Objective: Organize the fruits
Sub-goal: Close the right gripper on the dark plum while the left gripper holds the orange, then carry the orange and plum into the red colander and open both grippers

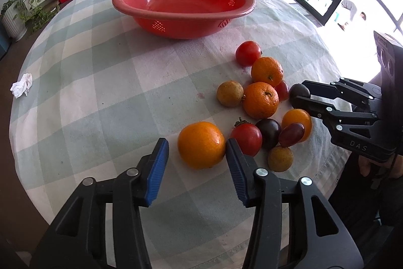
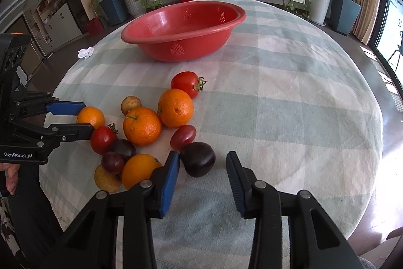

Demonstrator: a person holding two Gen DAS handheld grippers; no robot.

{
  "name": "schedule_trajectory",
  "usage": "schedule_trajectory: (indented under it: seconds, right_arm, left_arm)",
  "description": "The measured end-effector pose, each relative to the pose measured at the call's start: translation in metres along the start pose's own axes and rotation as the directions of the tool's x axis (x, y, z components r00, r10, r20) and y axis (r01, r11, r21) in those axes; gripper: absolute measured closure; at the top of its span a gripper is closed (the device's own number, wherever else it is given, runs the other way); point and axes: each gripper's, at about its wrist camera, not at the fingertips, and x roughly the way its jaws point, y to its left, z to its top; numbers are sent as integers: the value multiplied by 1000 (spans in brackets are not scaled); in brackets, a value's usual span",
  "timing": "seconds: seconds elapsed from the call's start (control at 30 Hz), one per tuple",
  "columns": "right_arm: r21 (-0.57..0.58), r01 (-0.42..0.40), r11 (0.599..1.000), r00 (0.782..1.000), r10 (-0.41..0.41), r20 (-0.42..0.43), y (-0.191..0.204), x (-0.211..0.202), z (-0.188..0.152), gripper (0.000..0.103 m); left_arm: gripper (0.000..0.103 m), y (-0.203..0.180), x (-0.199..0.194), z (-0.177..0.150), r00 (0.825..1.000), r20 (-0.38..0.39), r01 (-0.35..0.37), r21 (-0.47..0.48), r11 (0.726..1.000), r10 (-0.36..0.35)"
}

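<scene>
Your left gripper (image 1: pixel 197 146) is straddling an orange (image 1: pixel 201 144) on the surface (image 1: pixel 100 97), jaws not gripping. Your right gripper (image 2: pixel 202 163) is bracketing a dark plum (image 2: pixel 197 158), unclamped. The red colander (image 1: pixel 183 3) is sitting beyond.

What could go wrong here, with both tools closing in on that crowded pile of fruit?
1. The left tool brackets an orange that touches a tomato; closing could nudge the tomato and set round fruit rolling.
2. The right tool straddles a dark plum off-centre, so it might squirt sideways.
3. The red basin sits far off; a weak grip could drop fruit.
</scene>
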Motion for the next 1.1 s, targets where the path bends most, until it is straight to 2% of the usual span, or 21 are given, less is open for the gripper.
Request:
schedule_trajectory:
  seconds: [0.1, 0.23, 0.73, 0.9, 1.03, 1.1]
  right_arm:
    - [-4, -5, 1000, 1000, 5, 0, 0, 0, 0, 64]
    - [-14, -18, 1000, 1000, 18, 1, 3, 0, 0, 71]
    - [47, -55, 997, 998, 54, 21, -6, -10, 3, 72]
    - [82, -57, 995, 995, 51, 81, -25, -30, 23, 72]
    - [68, -71, 995, 986, 60, 157, -35, -50, 65, 72]
    - [38, -88, 995, 978, 79, 195, -32, -56, 91, 72]
  left_arm:
    - [66, -5, 4, -3, 1000, -8, -2, 19, 1000, 2]
    - [66, -2, 1, -5, 1000, 15, 7, 0, 1000, -7]
    - [66, 17, -29, -2, 993, 111, 35, -56, 998, -28]
    - [66, 33, -50, 23, 983, 182, 31, -72, 997, -18]
    - [66, 39, -68, 61, 968, 251, 29, -53, 998, -15]
    - [66, 42, -68, 85, 966, 259, 29, -47, 998, -15]
